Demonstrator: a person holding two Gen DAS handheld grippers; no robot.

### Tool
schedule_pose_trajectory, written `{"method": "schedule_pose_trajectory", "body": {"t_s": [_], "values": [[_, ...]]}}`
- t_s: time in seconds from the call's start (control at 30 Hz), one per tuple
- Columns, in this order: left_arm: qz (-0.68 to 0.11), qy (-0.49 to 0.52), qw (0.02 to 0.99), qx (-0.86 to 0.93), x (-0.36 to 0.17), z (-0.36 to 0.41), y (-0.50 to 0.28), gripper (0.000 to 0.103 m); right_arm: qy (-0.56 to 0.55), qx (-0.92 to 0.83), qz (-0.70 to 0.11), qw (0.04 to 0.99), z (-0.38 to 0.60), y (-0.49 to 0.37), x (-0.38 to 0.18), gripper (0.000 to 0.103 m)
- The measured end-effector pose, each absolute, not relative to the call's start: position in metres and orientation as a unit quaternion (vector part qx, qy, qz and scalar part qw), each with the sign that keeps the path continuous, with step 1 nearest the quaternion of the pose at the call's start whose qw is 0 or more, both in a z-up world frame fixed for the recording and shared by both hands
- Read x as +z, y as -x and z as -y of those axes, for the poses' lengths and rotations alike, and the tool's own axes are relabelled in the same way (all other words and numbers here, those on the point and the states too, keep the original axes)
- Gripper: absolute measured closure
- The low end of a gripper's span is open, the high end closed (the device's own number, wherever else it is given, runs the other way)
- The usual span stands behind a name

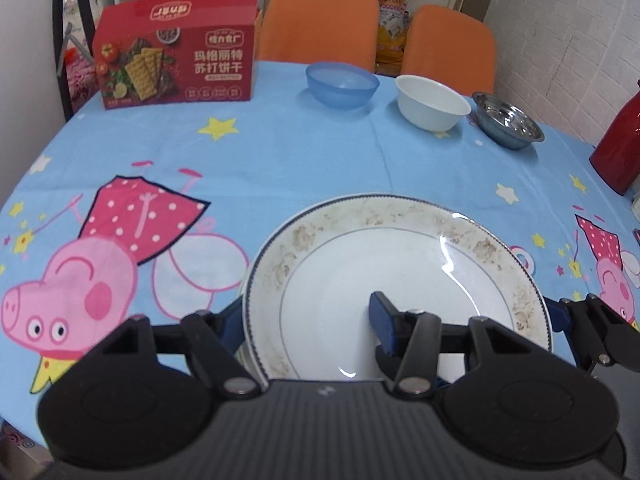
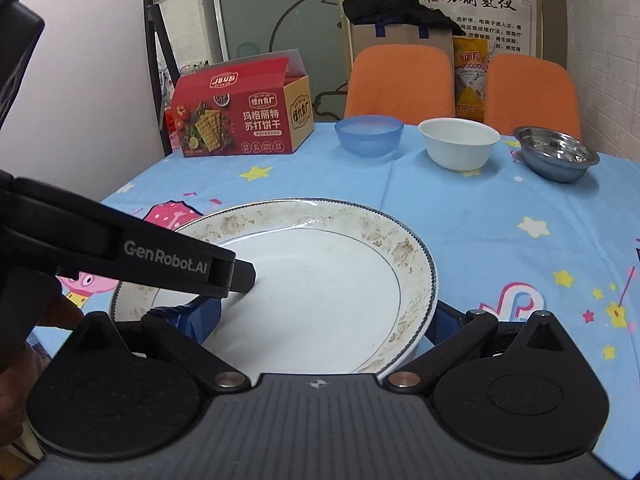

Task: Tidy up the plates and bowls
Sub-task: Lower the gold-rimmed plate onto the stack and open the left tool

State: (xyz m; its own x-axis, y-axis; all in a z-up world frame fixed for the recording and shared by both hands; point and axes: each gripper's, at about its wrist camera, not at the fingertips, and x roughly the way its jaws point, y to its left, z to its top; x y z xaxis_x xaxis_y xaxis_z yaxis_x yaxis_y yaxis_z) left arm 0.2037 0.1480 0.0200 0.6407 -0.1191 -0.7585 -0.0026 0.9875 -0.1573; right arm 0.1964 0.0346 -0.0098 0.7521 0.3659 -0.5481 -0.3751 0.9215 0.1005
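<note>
One plate, three bowls, one carton, two chairs.

The round white china plate [image 1: 400,280] with a faded brown floral band and dark blue rim line is held above the light blue cartoon-pig tablecloth [image 1: 280,152], near the front edge of the table. Both claws grip it. The left gripper [image 1: 308,320] is closed on the plate's left side: one blue pad sits inside the well, the other under the outer rim. The right gripper [image 2: 328,320] is likewise clamped on the plate [image 2: 320,292], one blue pad inside the well, the other under the right rim. In the right wrist view the left tool's black arm crosses the plate and reads "GenRobot.AI".

Far side of the table, in a row, apart from one another: a translucent blue plastic bowl [image 1: 342,84], a white bowl [image 1: 432,102], a shiny steel bowl [image 1: 508,124].

Left rear: a red cardboard cracker carton [image 1: 176,60], flap open, printed with Chinese text reading 苏打饼干.

Two orange chair backs [image 1: 320,20] stand behind the table. A red vessel [image 1: 620,148] sits at the right edge.
</note>
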Motion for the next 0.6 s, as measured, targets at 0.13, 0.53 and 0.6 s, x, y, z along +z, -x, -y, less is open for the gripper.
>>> {"method": "schedule_pose_trajectory", "body": {"t_s": [0.13,0.53,0.6], "values": [[-0.422,0.079,0.903,-0.036,0.016,-0.146,-0.200,0.052,0.031,0.189,-0.289,0.938,-0.037,-0.195,-0.013,0.012],[-0.377,0.067,0.923,-0.026,0.042,-0.161,-0.182,0.036,0.005,0.207,-0.281,0.937,-0.013,-0.195,-0.007,0.015],[-0.357,0.056,0.932,-0.013,0.051,-0.163,-0.177,0.036,0.000,0.196,-0.275,0.941,-0.006,-0.195,-0.004,0.014]]}}
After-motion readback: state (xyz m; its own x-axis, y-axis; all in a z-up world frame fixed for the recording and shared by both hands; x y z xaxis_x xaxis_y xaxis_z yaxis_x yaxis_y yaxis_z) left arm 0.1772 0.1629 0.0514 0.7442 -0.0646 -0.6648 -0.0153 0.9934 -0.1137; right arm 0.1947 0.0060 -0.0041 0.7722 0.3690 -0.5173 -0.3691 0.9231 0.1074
